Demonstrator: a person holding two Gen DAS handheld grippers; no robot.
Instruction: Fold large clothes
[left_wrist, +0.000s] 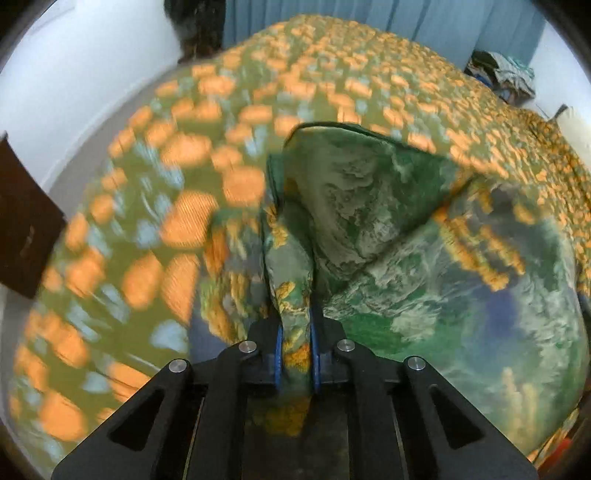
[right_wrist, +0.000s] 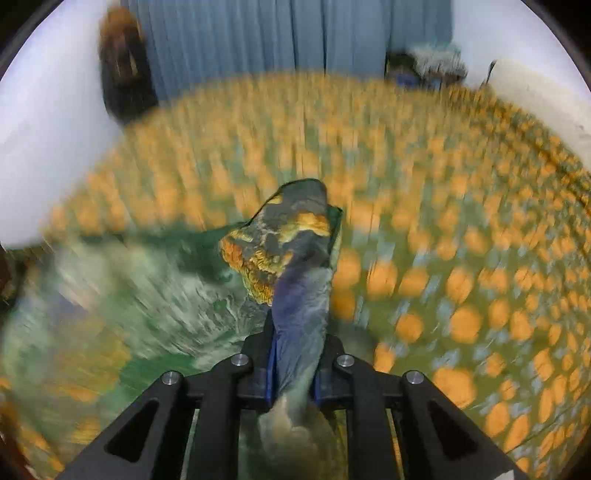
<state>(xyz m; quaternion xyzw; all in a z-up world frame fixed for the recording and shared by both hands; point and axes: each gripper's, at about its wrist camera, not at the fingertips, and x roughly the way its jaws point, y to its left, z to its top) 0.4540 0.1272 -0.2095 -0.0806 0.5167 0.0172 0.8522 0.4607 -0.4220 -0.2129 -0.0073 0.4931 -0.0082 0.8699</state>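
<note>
Both the left gripper (left_wrist: 296, 354) and right gripper (right_wrist: 294, 363) were clamped on the green painterly-print garment (left_wrist: 369, 206); I judged the edges should travel level, under even tension, above the orange-dotted olive bedspread (right_wrist: 461, 258).

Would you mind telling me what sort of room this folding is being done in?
Probably a bedroom at home: a wide bed-like surface under a flowered orange-and-green cover, a blue curtain along the far wall, and a pile of clothes in the corner.

Dim indoor light, strong fisheye bending at dark edges; heavy motion blur, worst perhaps in the right wrist view.
</note>
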